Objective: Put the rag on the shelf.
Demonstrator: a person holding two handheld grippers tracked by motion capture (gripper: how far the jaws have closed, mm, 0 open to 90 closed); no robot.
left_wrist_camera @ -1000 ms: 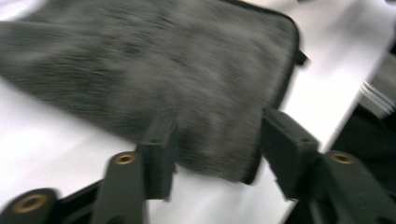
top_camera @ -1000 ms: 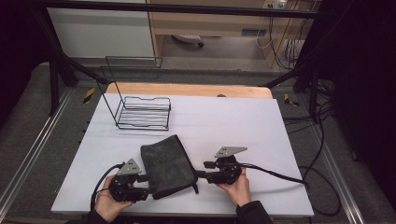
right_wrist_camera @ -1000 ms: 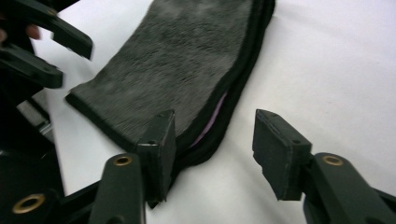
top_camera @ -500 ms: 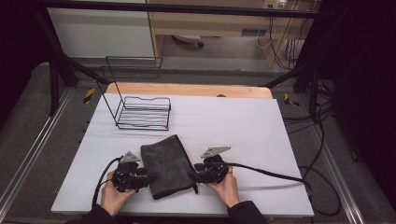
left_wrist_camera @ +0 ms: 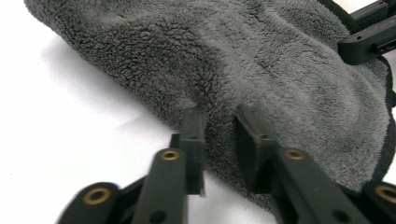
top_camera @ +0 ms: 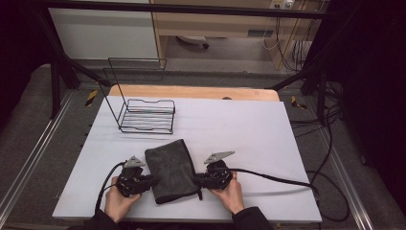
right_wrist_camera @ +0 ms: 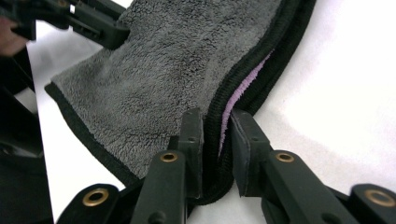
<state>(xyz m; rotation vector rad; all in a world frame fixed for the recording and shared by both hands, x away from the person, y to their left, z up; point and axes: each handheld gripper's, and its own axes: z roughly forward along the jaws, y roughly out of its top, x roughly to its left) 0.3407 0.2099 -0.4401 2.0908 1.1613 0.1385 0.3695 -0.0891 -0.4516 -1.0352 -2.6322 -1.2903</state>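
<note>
A folded grey fleece towel [top_camera: 170, 167] with a black hem lies on the white table [top_camera: 239, 129] near its front edge. My left gripper [top_camera: 152, 181] is at the towel's left side. In the left gripper view its jaws [left_wrist_camera: 219, 126] have just been closing and pinch a fold of the towel [left_wrist_camera: 261, 70]. My right gripper [top_camera: 197, 181] is at the towel's right side. Its jaws [right_wrist_camera: 217, 126] have also been closing and squeeze the black hem of the towel [right_wrist_camera: 163, 79], where a lilac inner layer shows. Each gripper view shows the other gripper's tips on the far edge.
A black wire rack [top_camera: 146, 115] stands at the back left of the table, with a wooden board [top_camera: 191, 92] behind it. A black cable [top_camera: 277, 177] trails right from the right gripper. Bare white table lies to the right of the towel.
Both grippers have moved in against the towel's side edges, the right one leftward, and their jaws have narrowed onto the cloth. The towel looks a little narrower and bunched.
</note>
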